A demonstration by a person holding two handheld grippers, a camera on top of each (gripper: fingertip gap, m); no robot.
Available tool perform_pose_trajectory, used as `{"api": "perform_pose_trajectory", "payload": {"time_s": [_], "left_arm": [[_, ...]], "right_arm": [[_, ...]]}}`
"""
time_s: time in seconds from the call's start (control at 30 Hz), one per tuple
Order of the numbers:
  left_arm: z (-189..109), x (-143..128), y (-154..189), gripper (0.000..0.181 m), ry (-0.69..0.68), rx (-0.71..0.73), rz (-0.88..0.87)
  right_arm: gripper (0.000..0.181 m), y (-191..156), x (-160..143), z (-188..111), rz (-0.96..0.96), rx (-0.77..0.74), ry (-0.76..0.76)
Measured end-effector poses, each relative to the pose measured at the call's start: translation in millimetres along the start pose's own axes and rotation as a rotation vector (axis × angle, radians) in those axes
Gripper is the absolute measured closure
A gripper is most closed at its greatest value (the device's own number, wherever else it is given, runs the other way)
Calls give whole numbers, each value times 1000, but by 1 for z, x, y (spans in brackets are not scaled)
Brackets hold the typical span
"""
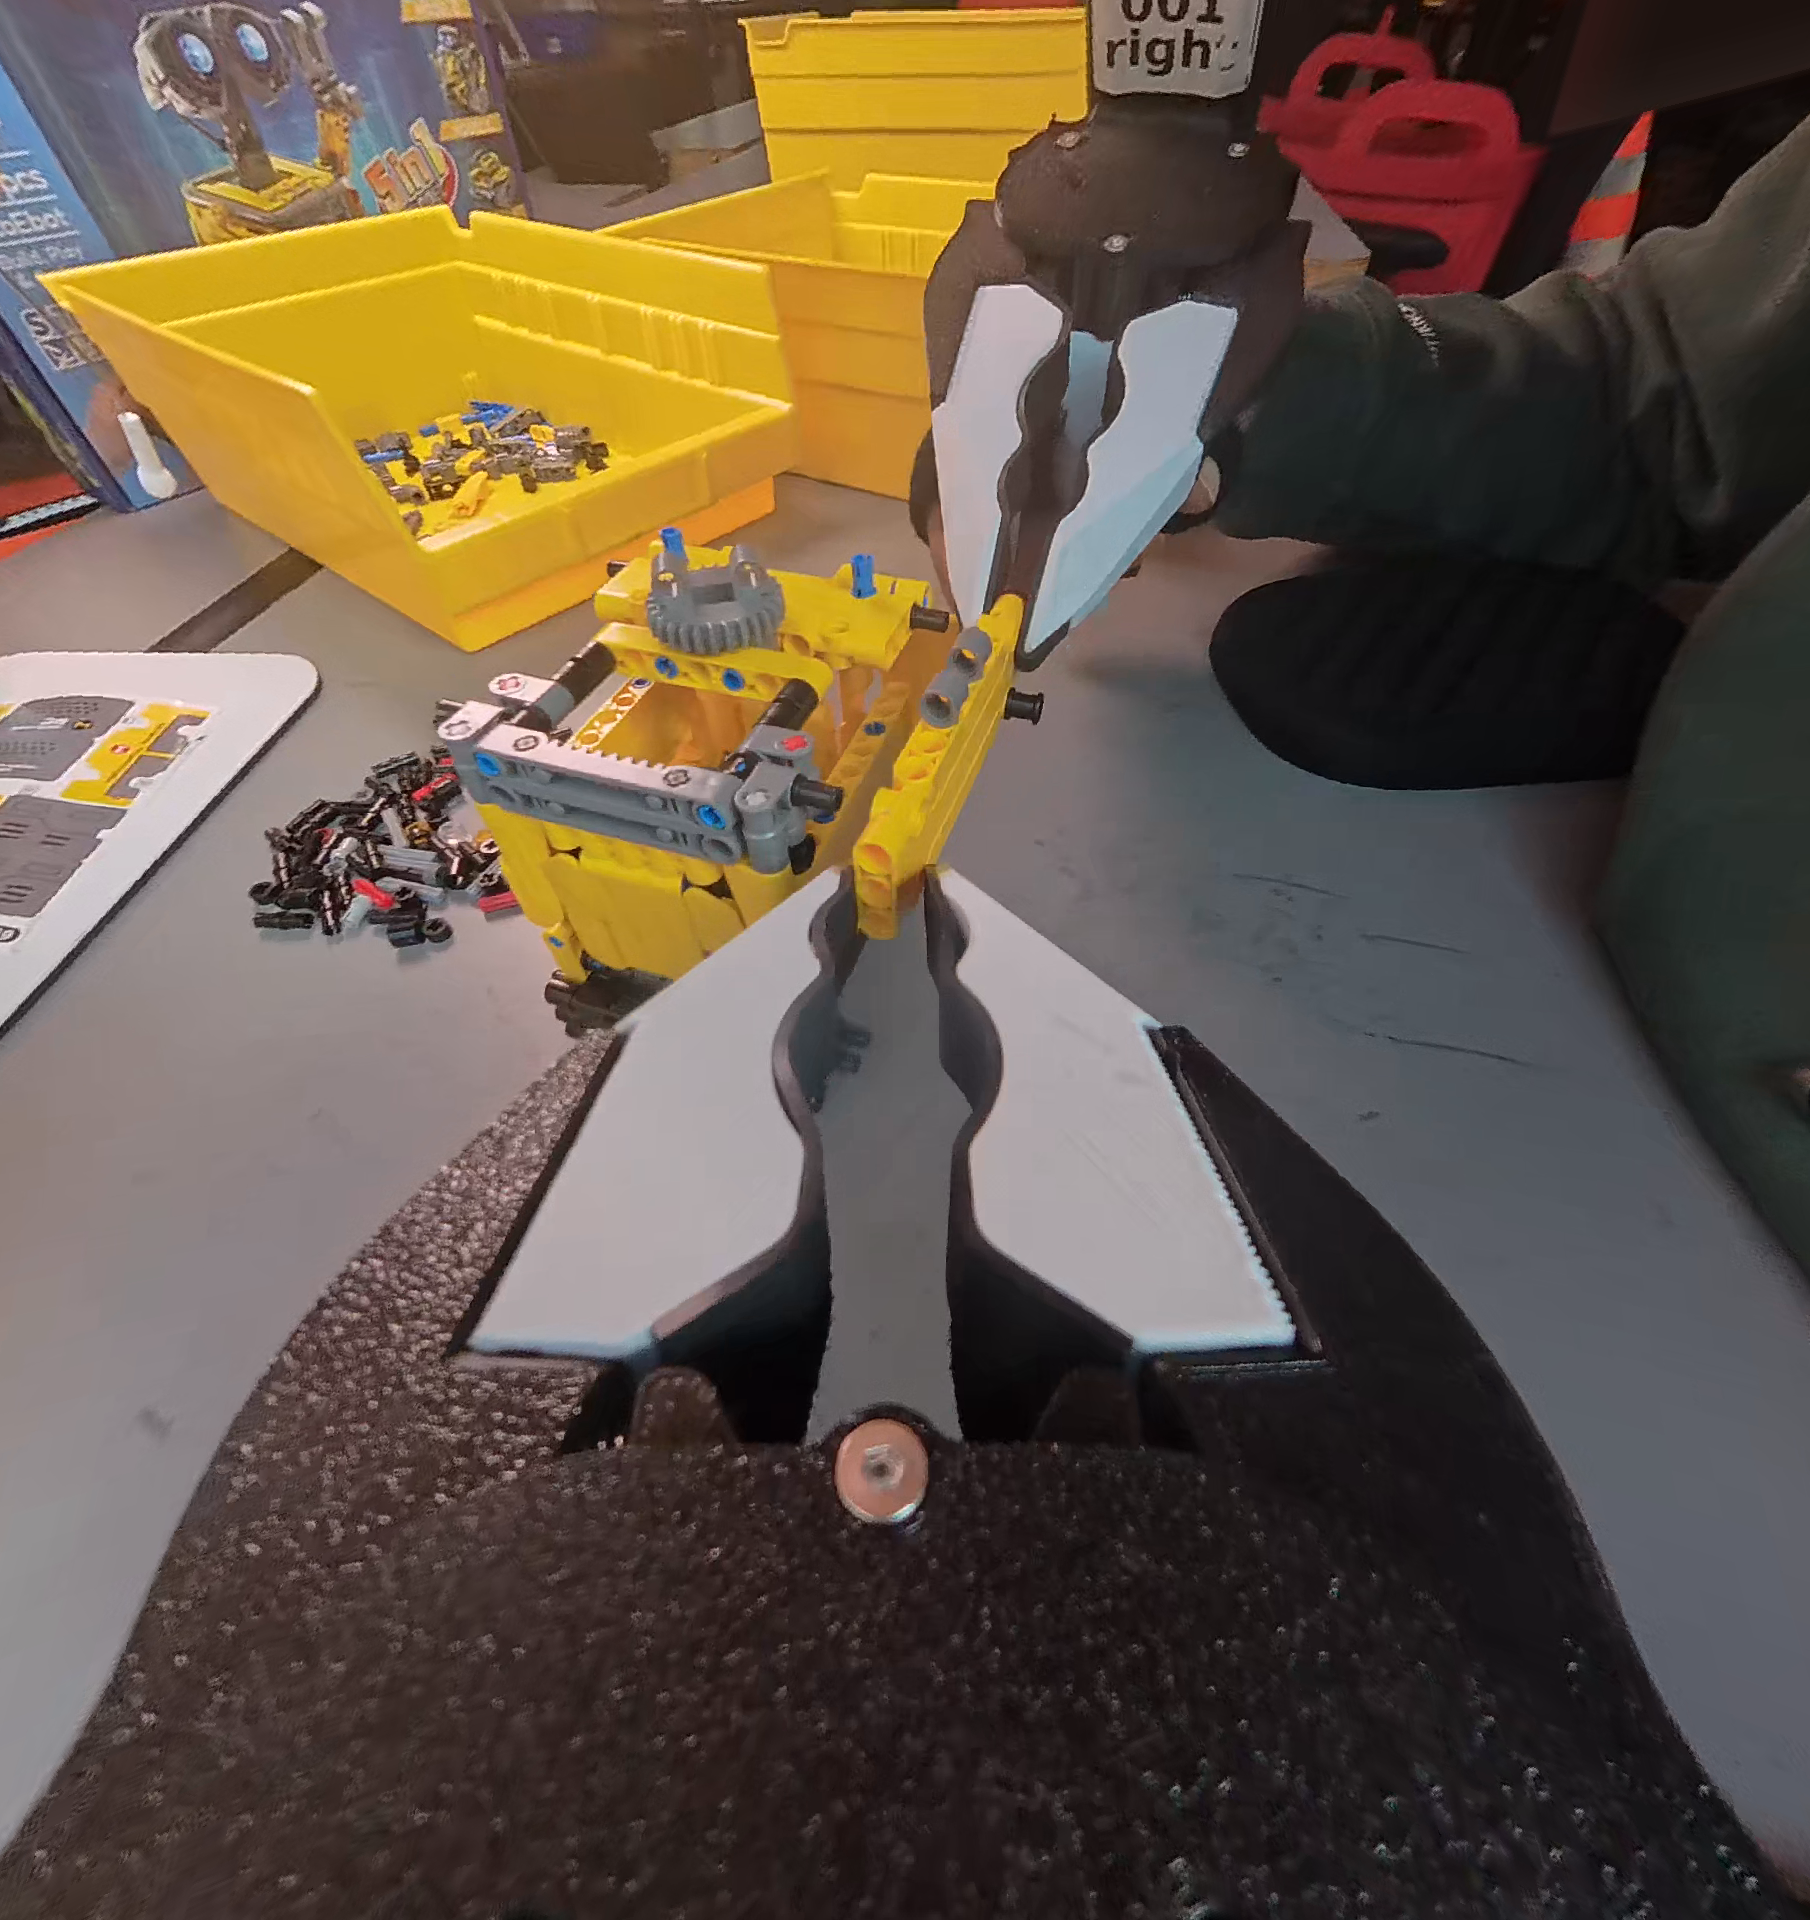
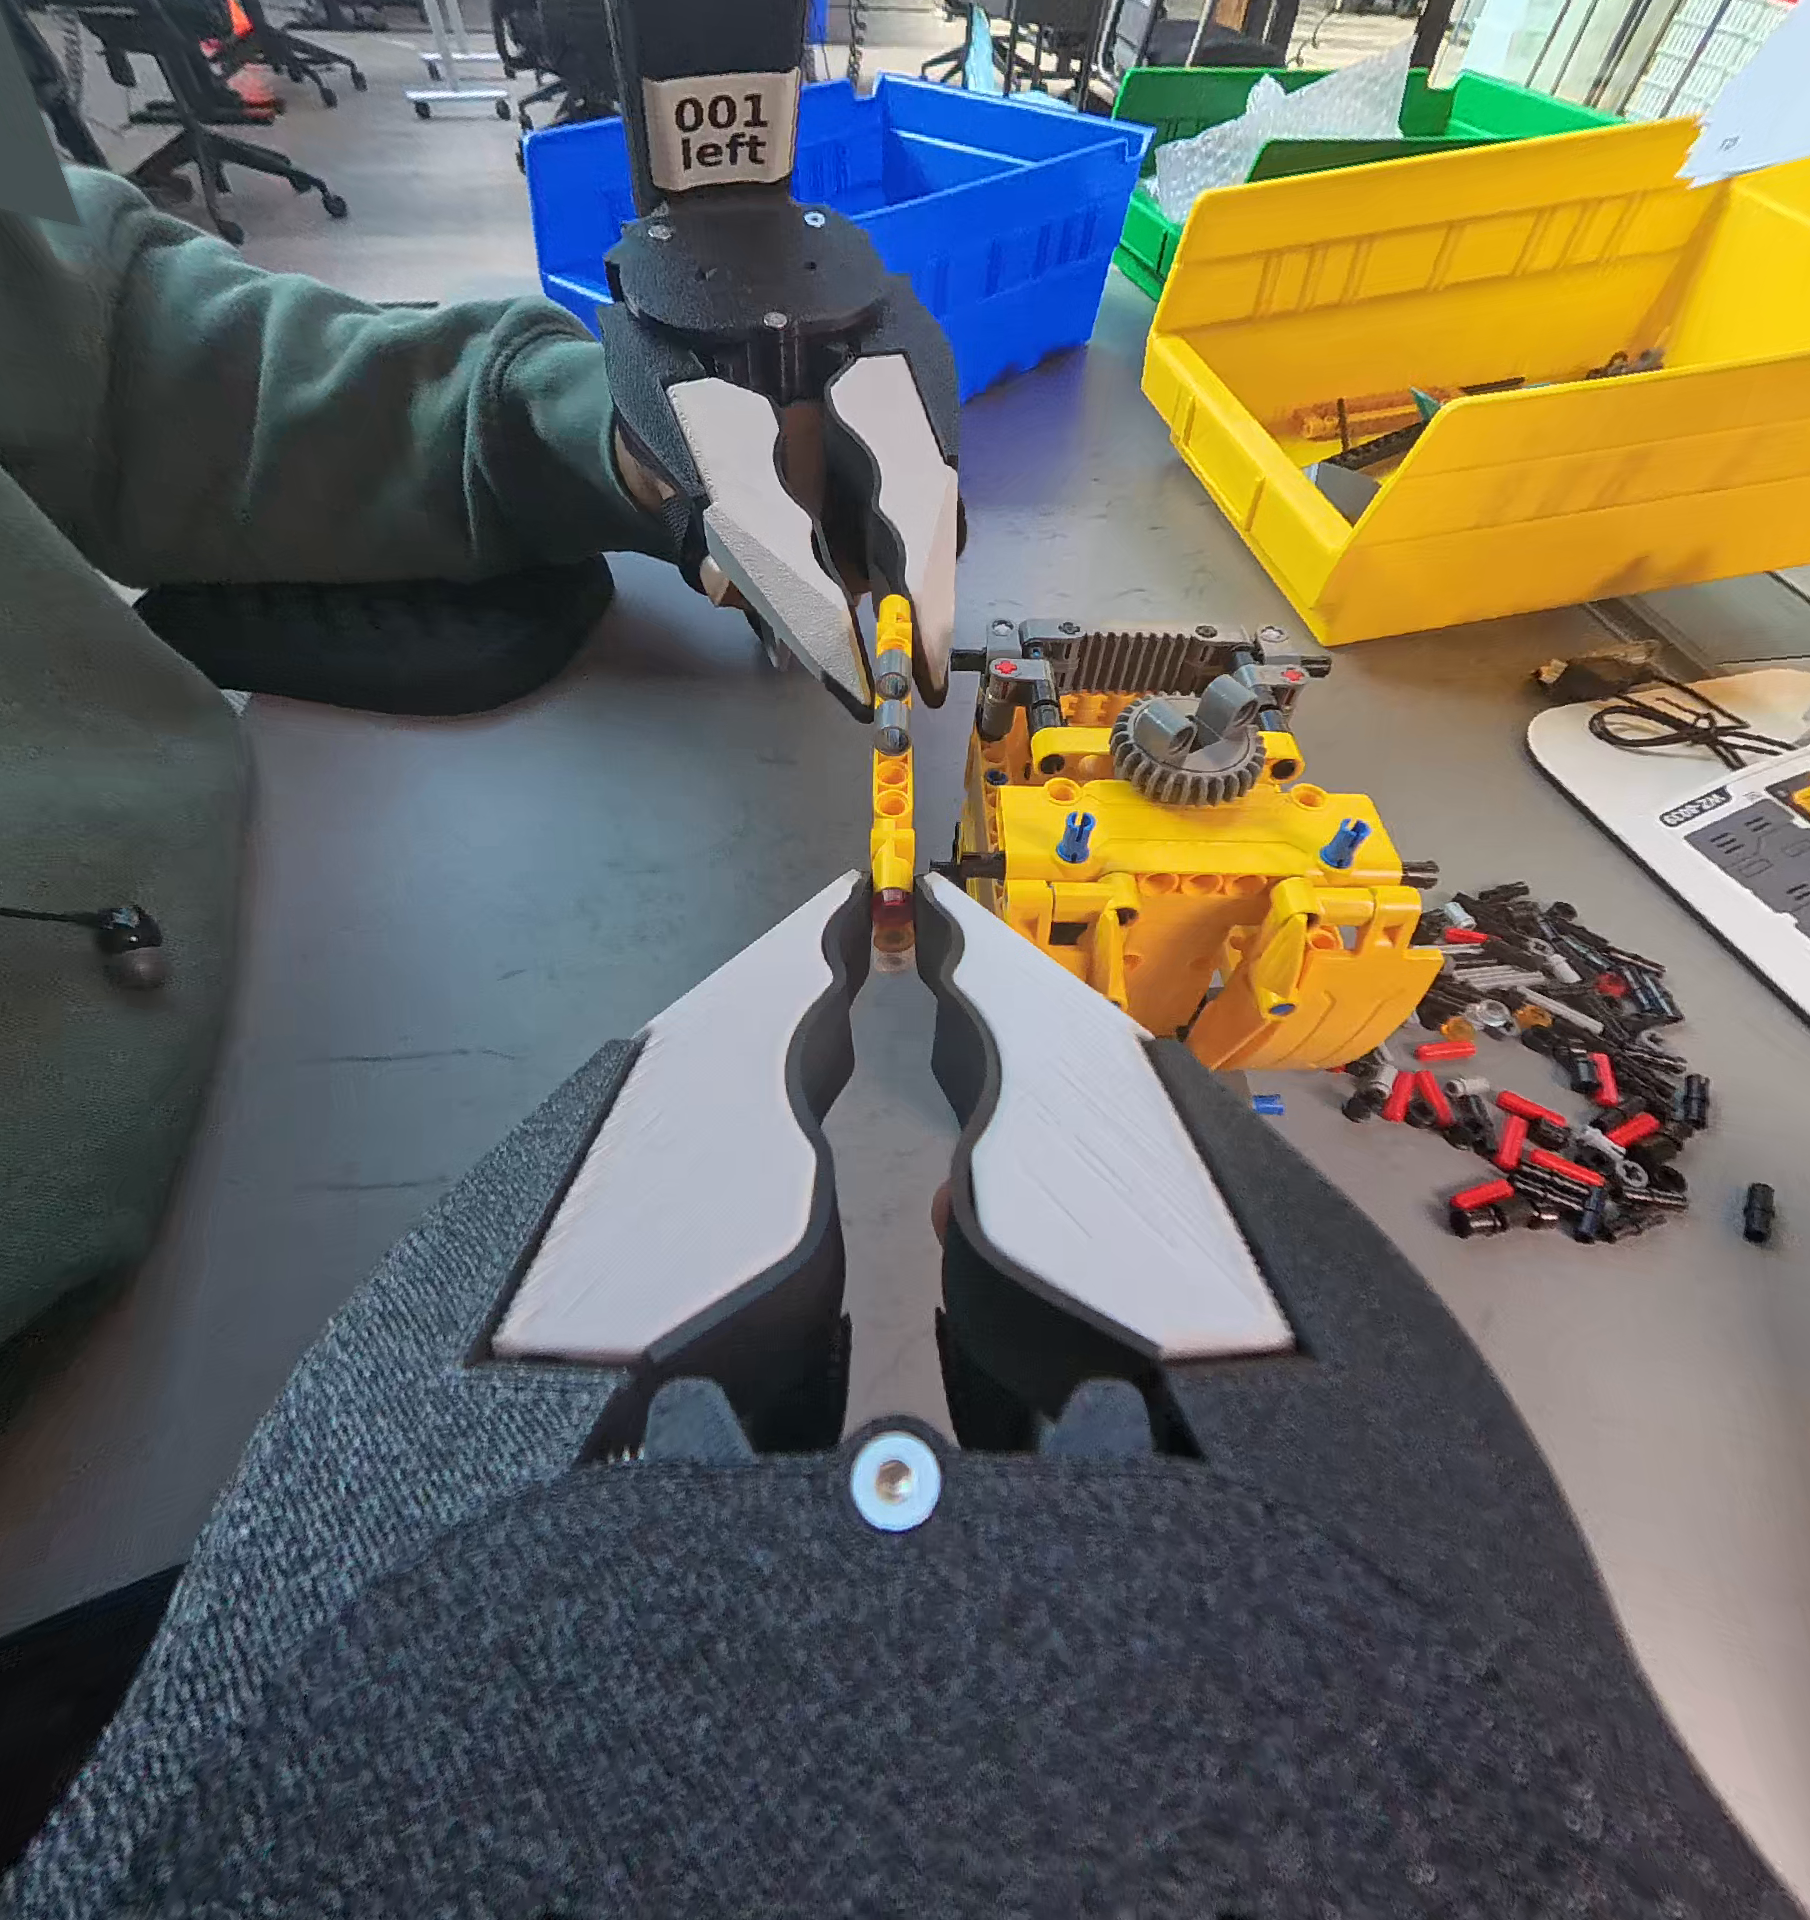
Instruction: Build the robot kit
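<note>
A long yellow holed beam (image 1: 932, 769) with two grey connectors is held up between both grippers, right beside a yellow brick model (image 1: 672, 748) topped by a grey gear. My left gripper (image 1: 885, 888) is shut on the beam's near end. My right gripper (image 1: 1000, 623) comes from the far side and is shut on its other end. In the right wrist view my right gripper (image 2: 893, 896) grips the beam (image 2: 893, 790) at an end with a red pin, and my left gripper (image 2: 906, 686) pinches the far end. The model (image 2: 1171, 862) stands just right of the beam.
A pile of small black, red and grey pins (image 1: 371, 862) (image 2: 1545, 1101) lies by the model. Yellow bins (image 1: 413, 343) (image 2: 1503, 416), a blue bin (image 2: 984, 208) and a printed sheet on a white mat (image 1: 49, 790) ring the grey table. Green sleeves (image 1: 1503, 416) reach in. Across from one pair of fingers to the other is roughly 7 cm.
</note>
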State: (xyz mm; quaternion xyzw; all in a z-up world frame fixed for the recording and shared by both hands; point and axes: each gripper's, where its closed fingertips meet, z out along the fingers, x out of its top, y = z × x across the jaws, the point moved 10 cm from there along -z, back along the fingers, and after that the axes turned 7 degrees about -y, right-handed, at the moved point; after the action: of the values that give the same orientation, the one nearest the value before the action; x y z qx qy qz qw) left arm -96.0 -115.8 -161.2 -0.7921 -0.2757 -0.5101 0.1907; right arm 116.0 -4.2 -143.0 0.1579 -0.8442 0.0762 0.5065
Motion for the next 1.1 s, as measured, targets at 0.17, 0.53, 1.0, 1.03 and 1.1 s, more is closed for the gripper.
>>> {"api": "perform_pose_trajectory", "payload": {"time_s": [0.17, 0.53, 1.0, 1.03, 1.1], "left_arm": [[-9, -2, -2, 168, 10, 76, -15], [-15, 13, -33, 109, 28, -6, -60], [4, 48, -27, 153, -294, -38, 334], [6, 50, -27, 153, -326, -53, 346], [8, 56, -28, 153, -389, -66, 374]], "right_arm": [[174, 3, 0, -4, 4, -10, 2], [174, 5, 1, -4, 39, -21, -13], [174, 9, 2, -3, 93, -42, -17], [174, 9, 2, -3, 94, -40, -17], [174, 9, 2, -3, 90, -49, -17]]}}
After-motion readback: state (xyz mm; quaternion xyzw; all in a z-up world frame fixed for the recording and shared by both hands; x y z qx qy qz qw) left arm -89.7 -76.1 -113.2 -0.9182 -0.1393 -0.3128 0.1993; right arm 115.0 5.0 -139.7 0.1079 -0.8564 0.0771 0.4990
